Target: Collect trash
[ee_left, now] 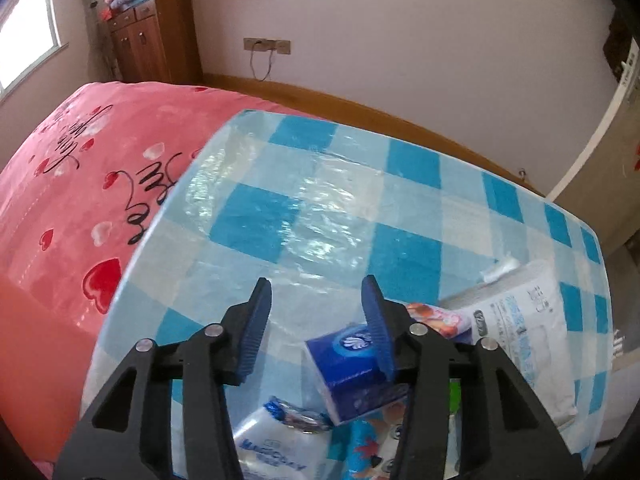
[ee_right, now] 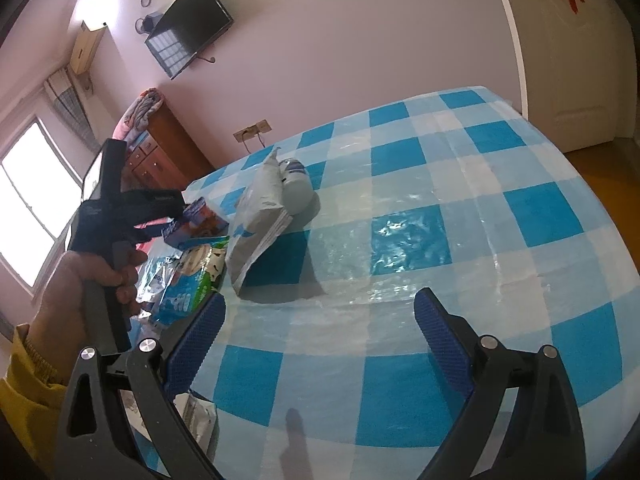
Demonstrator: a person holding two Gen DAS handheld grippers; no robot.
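A table in a blue-and-white checked cloth (ee_left: 320, 208) carries a heap of packets. My left gripper (ee_left: 316, 292) hovers over it, jaws apart, with only cloth showing between the pads. Its right finger overlaps a blue tissue pack (ee_left: 344, 372) that lies beyond it, untouched by the other pad. Close by lie a white-blue wrapper (ee_left: 272, 448), a cartoon-printed packet (ee_left: 376, 440) and a white paper-roll pack (ee_left: 520, 320). In the right wrist view a hand (ee_right: 92, 276) holds the left gripper (ee_right: 164, 230) over the heap. My right gripper (ee_right: 320, 336) stands wide open above bare cloth, near a grey plastic bag (ee_right: 260, 216).
A pink bedspread with red hearts (ee_left: 80, 184) lies left of the table, a wooden cabinet (ee_left: 156, 40) behind it. A wall-mounted TV (ee_right: 188, 40) and a white door (ee_right: 580, 60) show in the right wrist view. A white wrapper (ee_right: 196, 416) lies under my right gripper's left finger.
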